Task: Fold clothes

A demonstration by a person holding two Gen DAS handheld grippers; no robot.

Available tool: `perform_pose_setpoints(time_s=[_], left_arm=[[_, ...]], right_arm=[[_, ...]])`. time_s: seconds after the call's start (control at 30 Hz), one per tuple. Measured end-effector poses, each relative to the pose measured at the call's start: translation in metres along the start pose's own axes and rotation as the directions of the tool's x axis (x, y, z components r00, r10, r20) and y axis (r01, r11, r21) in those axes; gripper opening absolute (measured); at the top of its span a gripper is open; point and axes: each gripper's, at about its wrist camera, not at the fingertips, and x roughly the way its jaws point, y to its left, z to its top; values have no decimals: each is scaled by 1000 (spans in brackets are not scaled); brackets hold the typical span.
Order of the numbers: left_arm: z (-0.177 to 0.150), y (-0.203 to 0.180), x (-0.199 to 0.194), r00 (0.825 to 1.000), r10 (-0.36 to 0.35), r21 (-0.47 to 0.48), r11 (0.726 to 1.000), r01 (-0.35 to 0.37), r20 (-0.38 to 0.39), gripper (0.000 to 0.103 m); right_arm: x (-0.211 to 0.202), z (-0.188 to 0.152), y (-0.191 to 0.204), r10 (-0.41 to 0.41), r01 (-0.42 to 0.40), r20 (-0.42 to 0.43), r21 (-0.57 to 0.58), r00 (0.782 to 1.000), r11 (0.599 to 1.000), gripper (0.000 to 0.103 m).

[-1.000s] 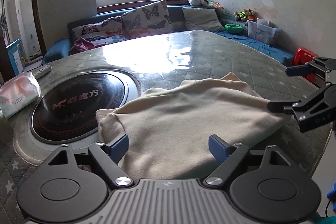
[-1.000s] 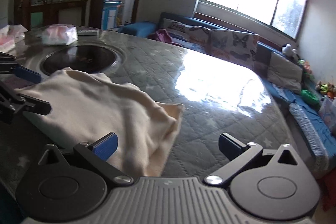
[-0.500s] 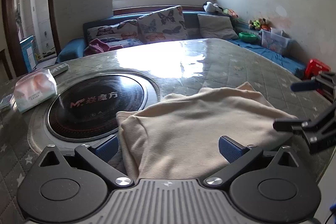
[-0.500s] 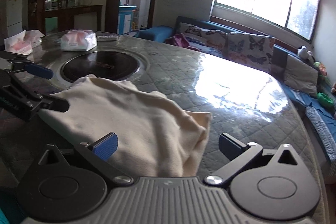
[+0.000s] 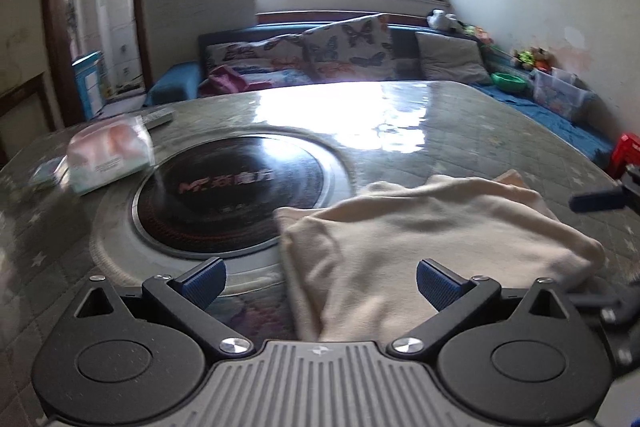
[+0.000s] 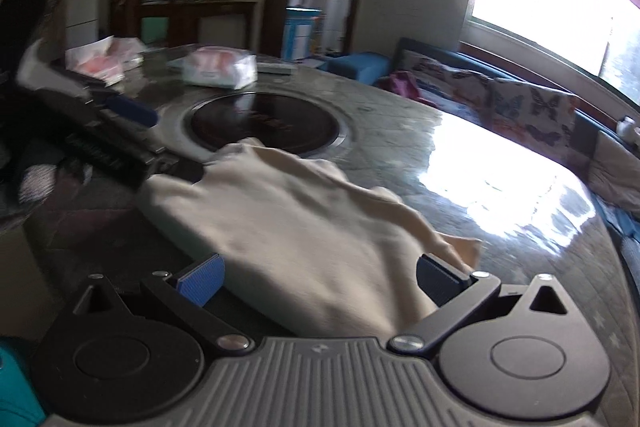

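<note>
A folded cream garment [image 5: 420, 239] lies on the round quilted table, its far left corner over the rim of the black cooktop [image 5: 232, 191]. It also shows in the right wrist view [image 6: 304, 227]. My left gripper [image 5: 320, 281] is open and empty, above the garment's near left edge. My right gripper [image 6: 320, 277] is open and empty, above the garment's other end. Each gripper's fingers show at the edge of the other's view.
A tissue pack [image 5: 108, 155] and a remote [image 5: 160, 115] lie left of the cooktop; a second pack [image 6: 104, 61] lies further off. A blue sofa with butterfly cushions [image 5: 348, 47] runs behind the table. A red stool [image 5: 624, 151] stands at the right.
Both grippers have pulled back and up from the garment and turned left. The garment lies still on the table.
</note>
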Motion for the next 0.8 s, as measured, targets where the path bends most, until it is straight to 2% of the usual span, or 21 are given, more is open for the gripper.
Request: perform_pose_setpoints(time_s=[0.2, 0.4, 0.57, 0.8], left_arm=[[5, 28, 0, 999, 35, -91, 995, -37, -21, 103], [5, 40, 2, 998, 55, -130, 990, -59, -35, 103], [7, 49, 8, 996, 57, -205, 976, -70, -66, 103], [7, 54, 14, 994, 38, -269, 961, -64, -99, 96]], right_arm=[[8, 10, 23, 97, -99, -21, -102, 995, 990, 103], [14, 21, 42, 160, -164, -38, -191, 986, 968, 101], [21, 27, 54, 199, -207, -54, -241, 978, 948, 92], [37, 36, 73, 251, -265, -87, -324, 964, 908, 80]])
